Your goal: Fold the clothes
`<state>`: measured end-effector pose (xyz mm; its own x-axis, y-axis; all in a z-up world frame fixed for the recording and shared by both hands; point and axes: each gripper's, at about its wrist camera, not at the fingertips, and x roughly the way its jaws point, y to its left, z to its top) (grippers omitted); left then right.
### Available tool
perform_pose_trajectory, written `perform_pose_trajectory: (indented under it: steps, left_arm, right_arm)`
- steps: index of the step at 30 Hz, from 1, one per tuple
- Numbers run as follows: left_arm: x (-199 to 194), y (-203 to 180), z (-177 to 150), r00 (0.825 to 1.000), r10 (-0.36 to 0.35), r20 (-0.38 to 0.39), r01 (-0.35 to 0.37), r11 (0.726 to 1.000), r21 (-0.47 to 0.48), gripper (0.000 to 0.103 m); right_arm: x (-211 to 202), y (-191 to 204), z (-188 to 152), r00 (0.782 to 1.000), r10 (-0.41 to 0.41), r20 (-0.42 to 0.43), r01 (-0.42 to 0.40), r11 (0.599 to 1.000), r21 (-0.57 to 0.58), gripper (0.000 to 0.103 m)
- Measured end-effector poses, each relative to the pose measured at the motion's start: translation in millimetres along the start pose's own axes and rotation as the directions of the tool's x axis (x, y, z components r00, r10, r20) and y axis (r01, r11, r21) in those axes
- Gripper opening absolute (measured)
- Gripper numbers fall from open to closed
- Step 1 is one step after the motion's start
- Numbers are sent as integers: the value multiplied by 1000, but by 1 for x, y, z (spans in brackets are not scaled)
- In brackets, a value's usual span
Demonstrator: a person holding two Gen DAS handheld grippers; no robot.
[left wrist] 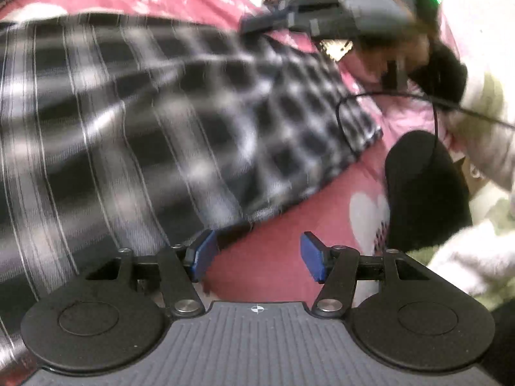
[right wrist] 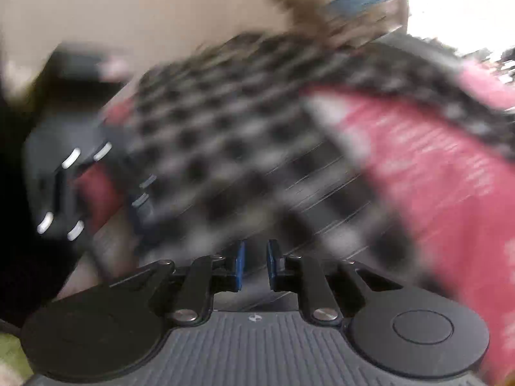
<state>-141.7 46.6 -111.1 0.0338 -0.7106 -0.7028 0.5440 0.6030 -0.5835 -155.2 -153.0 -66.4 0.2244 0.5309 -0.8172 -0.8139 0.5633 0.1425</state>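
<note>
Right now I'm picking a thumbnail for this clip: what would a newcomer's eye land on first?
The black-and-white checked garment dominates, spread across the pink bedspread with its white heart print. In the left wrist view the left hand-held gripper stands open at the garment's edge; the right hand-held gripper is nearly closed above the blurred cloth.

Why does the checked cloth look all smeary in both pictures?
Right wrist view: heavy motion blur smears the checked cloth and pink sheet; window glare top right. Left wrist view: cloth blurred less; fisheye bends the edges.
</note>
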Motion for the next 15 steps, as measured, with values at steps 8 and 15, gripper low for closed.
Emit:
perform_pose_trajectory:
  steps: [8,15]
  left_arm:
    - [-13,-1,-9,995,-84,-61,85,996,11,58]
    - [-26,13,17,998,43,45,-43,999,-6,58]
  right_arm:
    - [-11,41,-33,991,97,-94,-100,995,-29,18]
    - [-25,3,-42,996,-49,-69,55,994,91,19]
